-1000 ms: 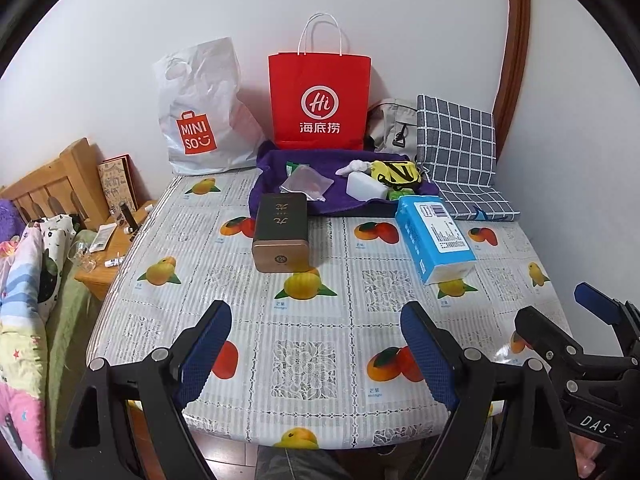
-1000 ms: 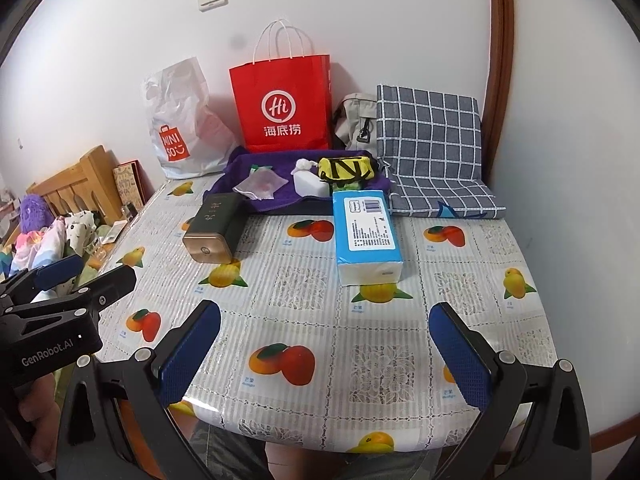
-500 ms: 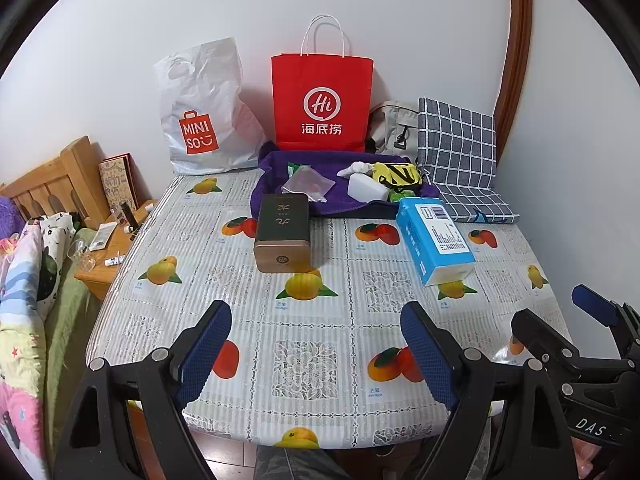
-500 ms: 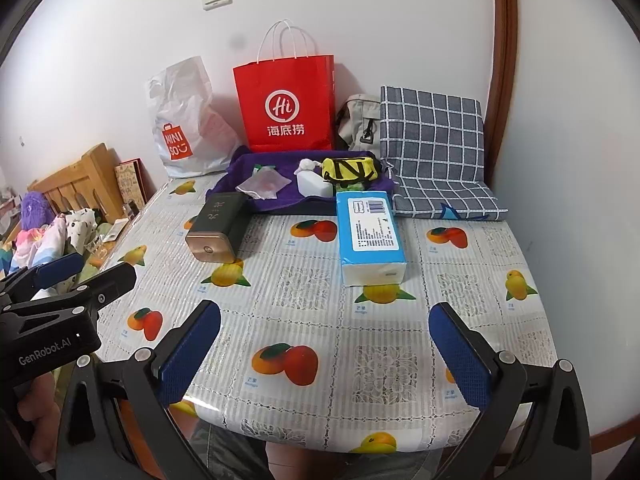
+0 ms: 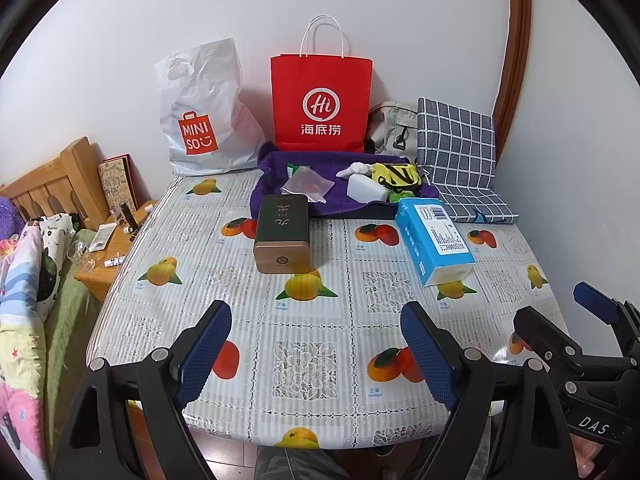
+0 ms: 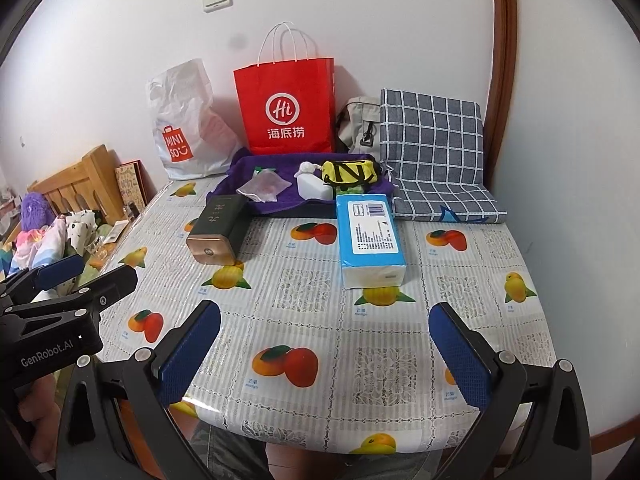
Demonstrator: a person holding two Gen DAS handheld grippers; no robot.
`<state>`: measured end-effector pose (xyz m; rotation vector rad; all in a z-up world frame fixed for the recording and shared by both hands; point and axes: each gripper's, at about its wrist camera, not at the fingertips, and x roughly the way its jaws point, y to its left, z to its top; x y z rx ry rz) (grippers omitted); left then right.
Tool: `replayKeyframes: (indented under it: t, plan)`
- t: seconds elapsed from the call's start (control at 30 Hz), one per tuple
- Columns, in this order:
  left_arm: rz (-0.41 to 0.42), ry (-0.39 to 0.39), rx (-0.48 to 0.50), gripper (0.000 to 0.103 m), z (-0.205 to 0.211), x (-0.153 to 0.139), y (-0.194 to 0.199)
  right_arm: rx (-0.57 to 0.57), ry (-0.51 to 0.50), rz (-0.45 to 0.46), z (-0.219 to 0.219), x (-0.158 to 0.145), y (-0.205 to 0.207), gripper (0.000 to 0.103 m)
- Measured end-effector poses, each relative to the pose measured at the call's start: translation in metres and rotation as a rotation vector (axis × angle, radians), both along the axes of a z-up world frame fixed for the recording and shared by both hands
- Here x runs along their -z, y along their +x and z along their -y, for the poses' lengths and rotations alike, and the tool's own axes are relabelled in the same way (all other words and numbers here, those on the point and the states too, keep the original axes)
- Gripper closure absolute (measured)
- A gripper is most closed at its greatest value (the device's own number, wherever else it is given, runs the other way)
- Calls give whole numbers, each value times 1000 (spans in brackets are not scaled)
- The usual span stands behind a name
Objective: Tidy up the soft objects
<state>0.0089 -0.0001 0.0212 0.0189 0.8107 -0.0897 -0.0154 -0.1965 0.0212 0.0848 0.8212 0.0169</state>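
A blue tissue pack (image 5: pixel 434 240) (image 6: pixel 370 238) lies on the fruit-print table (image 5: pixel 312 320) (image 6: pixel 320 292), right of centre. Behind it a purple towel (image 5: pixel 280 164) (image 6: pixel 240 166) carries a clear plastic pouch (image 5: pixel 307 185), a white block (image 5: pixel 366 188) (image 6: pixel 314 188), a yellow-black pouch (image 5: pixel 396 174) (image 6: pixel 350 170) and something green. A grey checked cushion (image 5: pixel 456 148) (image 6: pixel 432 148) leans at the back right. My left gripper (image 5: pixel 316 352) hovers open over the table's near edge, nothing between its blue pads. My right gripper (image 6: pixel 325 354) is open beside it, also empty.
A dark box with a bronze end (image 5: pixel 282 234) (image 6: pixel 218 232) lies left of centre. A red paper bag (image 5: pixel 320 104), a white plastic bag (image 5: pixel 204 112) and a beige bag (image 5: pixel 390 130) stand against the wall. A bed and wooden nightstand (image 5: pixel 104 256) lie to the left.
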Motion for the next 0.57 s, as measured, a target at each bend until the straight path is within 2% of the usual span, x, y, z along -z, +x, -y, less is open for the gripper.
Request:
replayKeyframes:
  t: [0.57]
  plan:
    - [0, 2, 5, 17, 6, -5, -1, -6, -4, -1, 2, -2, 0, 0]
